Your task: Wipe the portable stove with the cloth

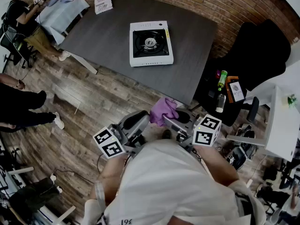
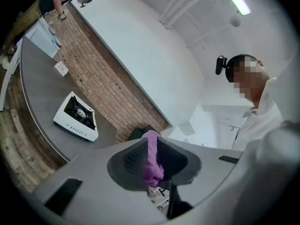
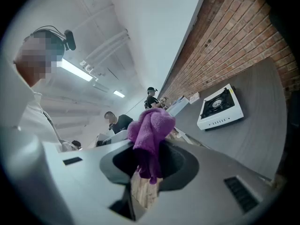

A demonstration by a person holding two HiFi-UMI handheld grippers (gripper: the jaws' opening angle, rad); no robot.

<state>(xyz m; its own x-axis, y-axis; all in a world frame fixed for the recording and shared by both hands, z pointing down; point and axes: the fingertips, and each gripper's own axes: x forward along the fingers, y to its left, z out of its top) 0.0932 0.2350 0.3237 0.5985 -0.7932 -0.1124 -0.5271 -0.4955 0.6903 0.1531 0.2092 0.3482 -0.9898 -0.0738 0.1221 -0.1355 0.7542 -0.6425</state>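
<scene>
While both grippers are held low and close to the person's torso, the purple cloth hangs between them, off the counter and just beyond its near edge.

Left gripper: its fingers are drawn in narrow on a fold of the purple cloth, which fills the gap between the dark pads and rises a little above them.

Right gripper: its fingers are likewise closed on the purple cloth, the bulk of which bunches above the pads while a tail hangs below.

In the head view the left gripper and right gripper flank the cloth, one at each side.

The portable stove stands flat near the middle of the counter, well apart from the cloth and from both grippers, burner uppermost. It also shows in the left gripper view and the right gripper view. A brick wall runs behind the counter.
</scene>
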